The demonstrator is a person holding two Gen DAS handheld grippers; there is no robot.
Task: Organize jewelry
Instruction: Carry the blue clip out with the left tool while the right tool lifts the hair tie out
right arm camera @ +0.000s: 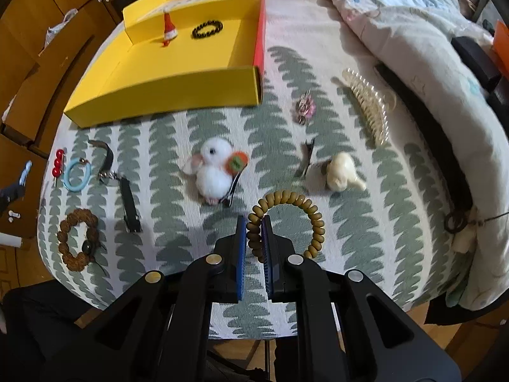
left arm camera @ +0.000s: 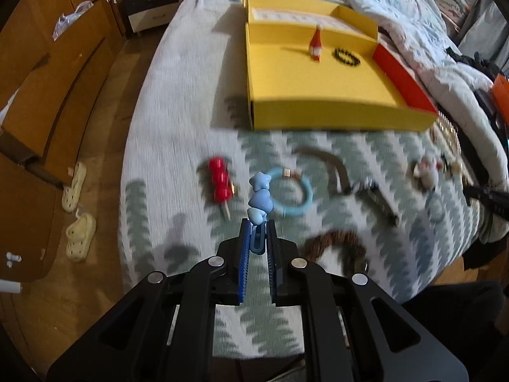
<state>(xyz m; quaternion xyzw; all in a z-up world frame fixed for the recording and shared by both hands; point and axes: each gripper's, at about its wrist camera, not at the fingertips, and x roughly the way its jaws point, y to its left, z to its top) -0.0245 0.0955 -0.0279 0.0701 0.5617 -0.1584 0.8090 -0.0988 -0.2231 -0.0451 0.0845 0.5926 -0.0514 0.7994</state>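
My left gripper (left arm camera: 257, 222) is shut on a blue hair clip with star and heart beads (left arm camera: 259, 197), held above the bedspread. My right gripper (right arm camera: 254, 219) is shut on an olive coil hair tie (right arm camera: 288, 222). The yellow box (left arm camera: 318, 92) lies ahead, also in the right wrist view (right arm camera: 165, 92); it holds a red Santa clip (left arm camera: 315, 44) and a black bead bracelet (left arm camera: 346, 55). On the spread lie a red bead clip (left arm camera: 219, 181), a light blue ring bracelet (left arm camera: 296, 195), a white bunny clip (right arm camera: 214, 167) and a brown bead bracelet (right arm camera: 78, 238).
A black watch strap (right arm camera: 128, 203), a cream claw clip (right arm camera: 369, 105), a cream bird-shaped clip (right arm camera: 342, 173), a pink charm (right arm camera: 305, 108) and a dark clip (right arm camera: 307, 159) lie on the spread. A quilt (right arm camera: 397, 31) is heaped at right. Wooden cupboards (left arm camera: 47, 95) and slippers (left arm camera: 78, 210) are at left.
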